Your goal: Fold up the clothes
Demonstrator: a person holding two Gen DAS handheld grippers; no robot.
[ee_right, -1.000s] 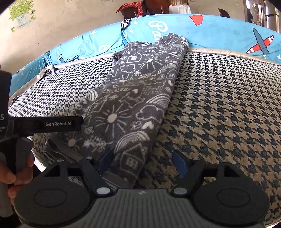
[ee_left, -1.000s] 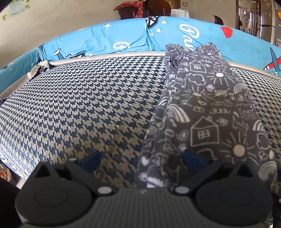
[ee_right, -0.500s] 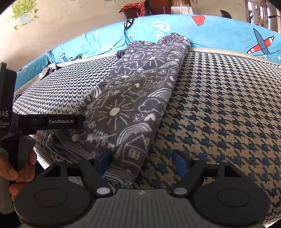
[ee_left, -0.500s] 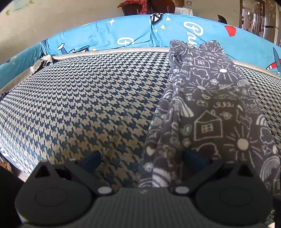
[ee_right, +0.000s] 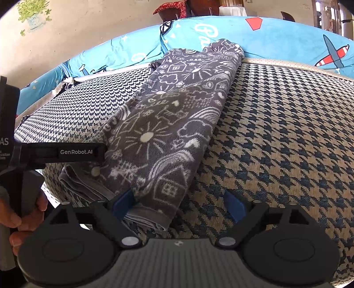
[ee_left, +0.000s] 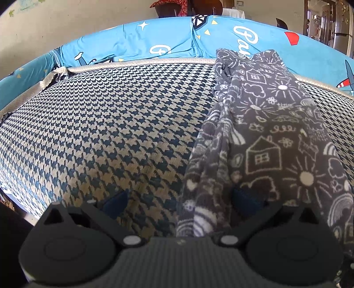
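You see a dark grey garment [ee_right: 168, 124] with white doodles, a navy-and-beige houndstooth cushion [ee_left: 115, 133], and blue cartoon-print backrests [ee_left: 154, 44].

bg for you: houndstooth cushion [ee_left: 115, 124] w/ beige piped edge | blue cartoon-print cover [ee_left: 154, 42] behind it, planes + white lettering | beige wall w/ plant decal [ee_right: 33, 13] upper left | red cloth [ee_right: 172, 7] over dark chair at back | fridge-like unit far right, blurry

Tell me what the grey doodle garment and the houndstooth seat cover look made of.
Grey garment: soft, matte fleece or brushed knit, judging by its fuzzy nap and blurred white print. Houndstooth cover: coarse woven or knitted fabric, matte, with visible yarn texture; fibre unclear.
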